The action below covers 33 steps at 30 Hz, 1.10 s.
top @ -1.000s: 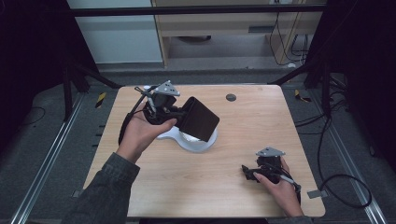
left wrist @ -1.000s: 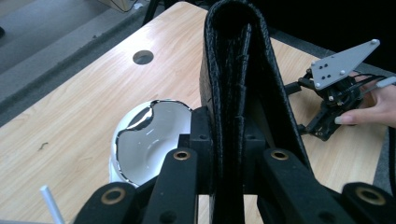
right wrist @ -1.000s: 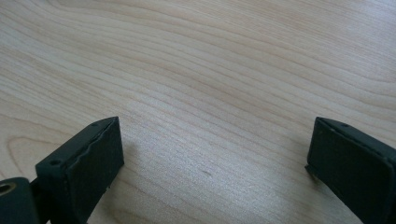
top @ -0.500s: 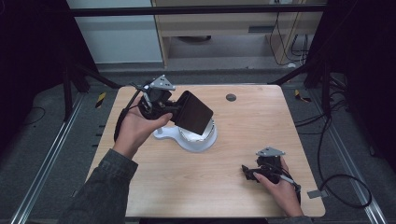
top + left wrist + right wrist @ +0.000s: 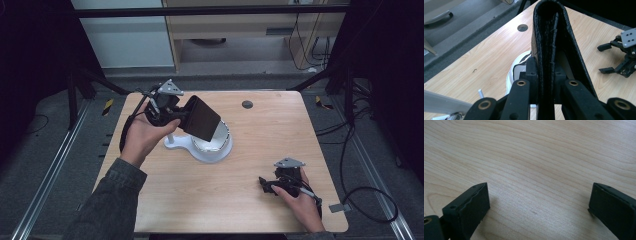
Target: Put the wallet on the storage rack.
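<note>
Left gripper [image 5: 175, 116] clamps the black wallet [image 5: 202, 118] edge-on, lifted above the white stand [image 5: 205, 150] on the counter [image 5: 240, 200], likely so it clears the base. Right gripper [image 5: 267, 186] rests open, apart, out of the way.

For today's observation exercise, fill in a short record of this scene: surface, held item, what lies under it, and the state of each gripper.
surface: wooden table
held item: black wallet, folded, lifted off the table
below it: white stand with a round base
left gripper: shut on the wallet's edge
right gripper: open, low over bare wood, nothing between its jaws
other: dark round hole near the table's far edge
</note>
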Tool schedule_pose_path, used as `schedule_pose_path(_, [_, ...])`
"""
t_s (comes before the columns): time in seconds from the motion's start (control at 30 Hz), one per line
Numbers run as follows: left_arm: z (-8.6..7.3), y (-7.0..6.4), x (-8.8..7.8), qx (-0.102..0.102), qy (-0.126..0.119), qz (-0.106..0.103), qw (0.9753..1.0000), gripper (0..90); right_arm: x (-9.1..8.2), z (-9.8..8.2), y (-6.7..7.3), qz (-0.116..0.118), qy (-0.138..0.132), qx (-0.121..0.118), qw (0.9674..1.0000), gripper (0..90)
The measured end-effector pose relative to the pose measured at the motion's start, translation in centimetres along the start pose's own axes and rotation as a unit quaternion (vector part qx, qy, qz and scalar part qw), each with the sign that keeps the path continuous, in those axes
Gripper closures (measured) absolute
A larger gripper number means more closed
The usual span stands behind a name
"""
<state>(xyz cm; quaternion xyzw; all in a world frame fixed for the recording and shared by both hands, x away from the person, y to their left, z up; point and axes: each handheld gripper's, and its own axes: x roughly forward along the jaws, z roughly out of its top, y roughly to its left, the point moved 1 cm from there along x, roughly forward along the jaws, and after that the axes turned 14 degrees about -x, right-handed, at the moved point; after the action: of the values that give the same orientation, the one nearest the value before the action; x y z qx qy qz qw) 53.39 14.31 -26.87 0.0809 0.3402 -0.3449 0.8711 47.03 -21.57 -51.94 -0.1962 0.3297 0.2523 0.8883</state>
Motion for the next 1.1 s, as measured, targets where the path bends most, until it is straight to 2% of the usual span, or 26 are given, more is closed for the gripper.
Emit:
schedule_pose_path(0.13, [-0.1, 0.1, 0.2, 0.002, -0.003, 0.005, 1.0000, 80.9, 0.0, 0.0, 0.0, 0.000, 0.000, 0.000, 1.0000, 3.3])
schedule_pose_path(0.47, [-0.8, 1.1, 0.8, -0.010, -0.006, 0.015, 0.9998, 80.9, 0.0, 0.0, 0.0, 0.000, 0.000, 0.000, 1.0000, 3.3])
schedule_pose_path(0.57, [-1.0, 1.2, 1.1, -0.015, -0.007, 0.011, 0.9998, 80.8, 0.0, 0.0, 0.0, 0.000, 0.000, 0.000, 1.0000, 3.3])
schedule_pose_path(0.73, [-1.0, 0.9, 1.0, -0.010, -0.007, 0.015, 0.9998, 80.9, 0.0, 0.0, 0.0, 0.000, 0.000, 0.000, 1.0000, 3.3])
schedule_pose_path(0.93, [-1.7, 0.3, 0.6, -0.006, -0.013, 0.007, 0.9999, 80.8, 0.0, 0.0, 0.0, 0.000, 0.000, 0.000, 1.0000, 3.2])
schedule_pose_path(1.1, [-1.8, -0.2, 1.6, 0.005, -0.002, 0.009, 0.9999, 80.8, 0.0, 0.0, 0.0, 0.000, 0.000, 0.000, 1.0000, 3.3])
